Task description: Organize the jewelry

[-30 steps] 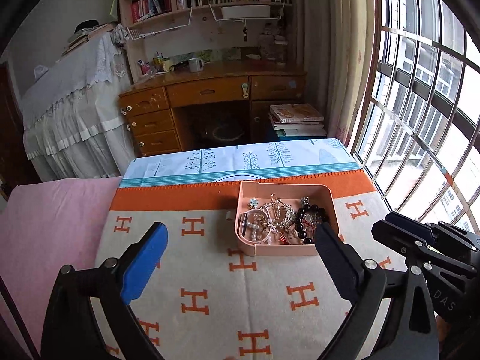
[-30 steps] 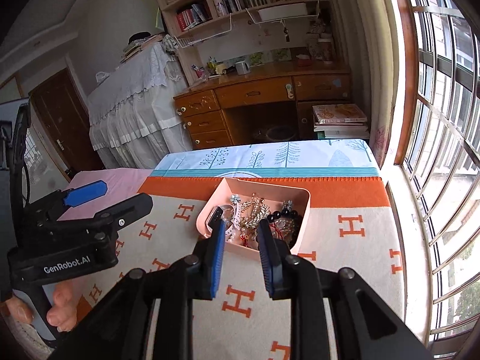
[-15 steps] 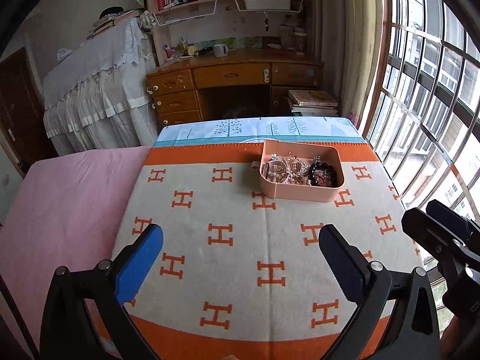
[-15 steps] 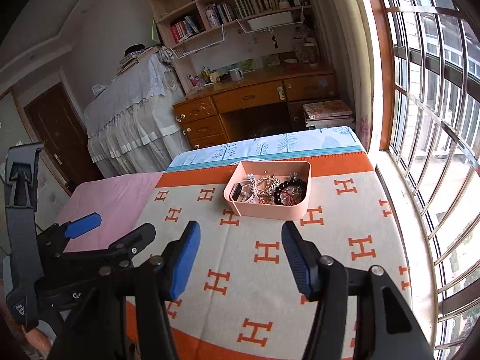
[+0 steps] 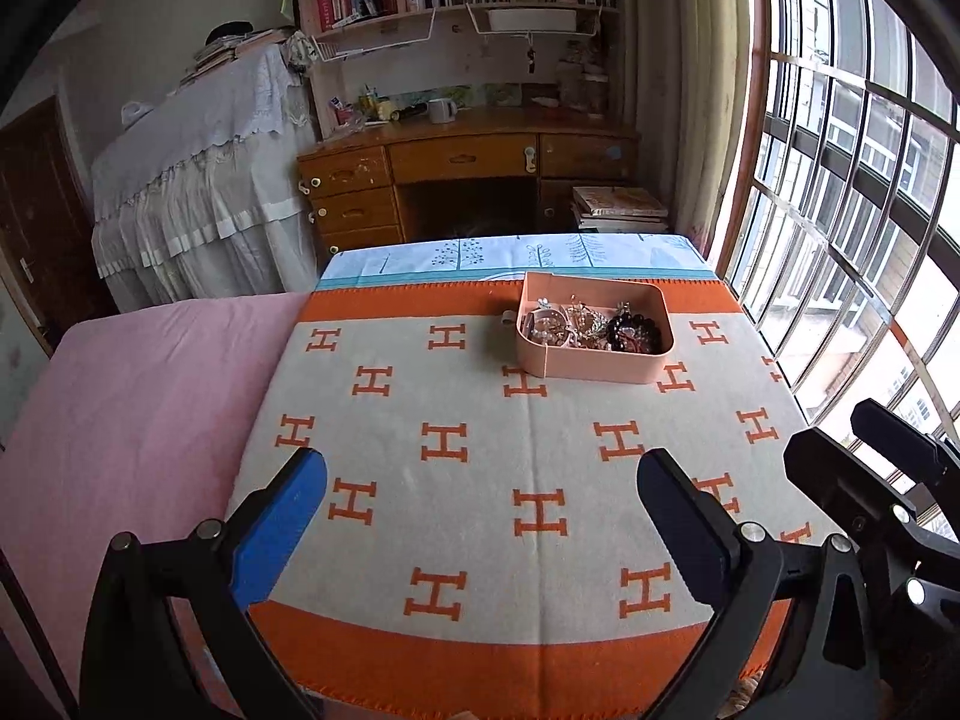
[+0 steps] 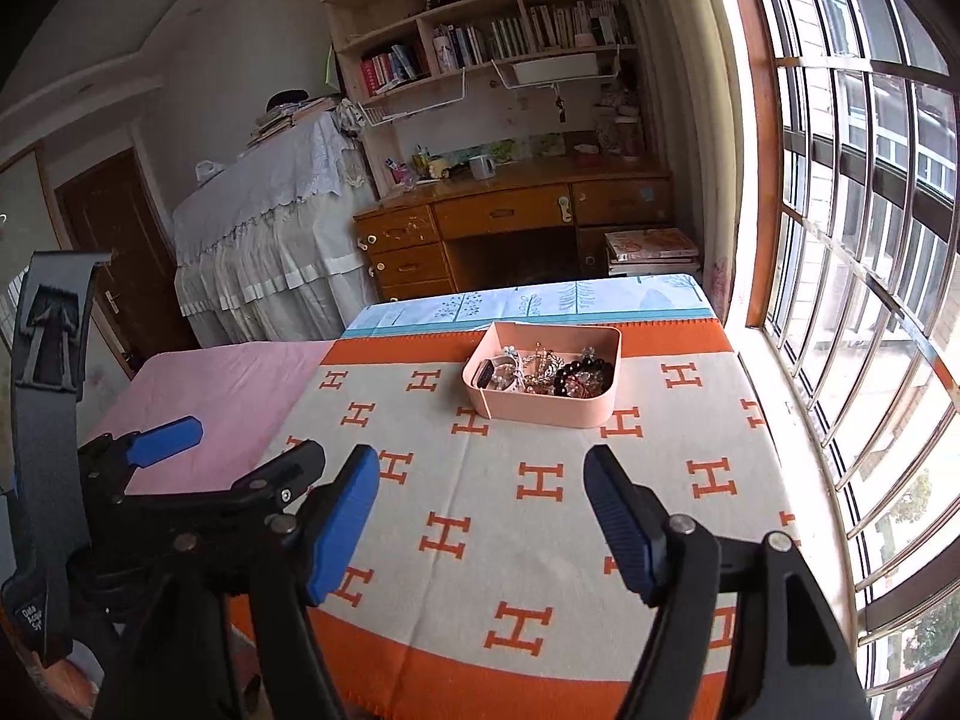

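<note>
Both claws, left claw (image 5: 480,516) and right claw (image 6: 483,516), gape empty, well short of the jewelry tray (image 5: 594,363).

Your tray (image 5: 591,367) of jewelry (image 5: 591,327) sits on the blanket's (image 5: 480,480) far right part, the desk (image 5: 468,156) behind it.

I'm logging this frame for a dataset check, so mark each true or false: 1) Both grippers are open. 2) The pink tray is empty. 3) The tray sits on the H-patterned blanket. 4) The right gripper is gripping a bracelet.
1) True: the left gripper and the right gripper both have their jaws spread wide.
2) False: the pink tray holds a pile of jewelry, including a dark beaded bracelet.
3) True: it rests on the H-patterned blanket.
4) False: the right gripper holds nothing and is apart from the tray.
</note>
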